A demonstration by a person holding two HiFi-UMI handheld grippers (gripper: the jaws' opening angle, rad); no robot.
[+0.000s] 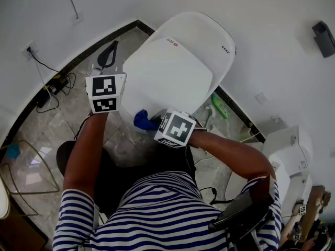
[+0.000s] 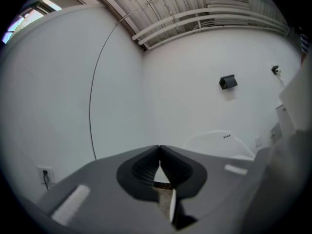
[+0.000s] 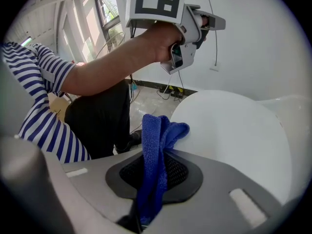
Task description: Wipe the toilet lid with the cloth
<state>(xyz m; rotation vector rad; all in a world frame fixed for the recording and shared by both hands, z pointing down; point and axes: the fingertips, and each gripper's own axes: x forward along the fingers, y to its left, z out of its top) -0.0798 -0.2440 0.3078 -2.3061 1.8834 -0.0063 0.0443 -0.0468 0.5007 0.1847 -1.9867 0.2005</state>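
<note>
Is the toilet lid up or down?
Down. The lid lies flat, its smooth white top facing up, with no opening showing in the head view.

The lid [image 1: 172,72] is plain white, like the walls [image 1: 261,14]. The cloth [image 3: 161,130] is deep blue. The left gripper [image 2: 159,149] and right gripper [image 3: 156,156] are grey with black pads, and their cubes carry black-and-white square markers. The shirt [image 1: 157,213] is navy-and-white striped. The floor [image 1: 68,119] is grey marbled, with black skirting [image 1: 78,56].
</note>
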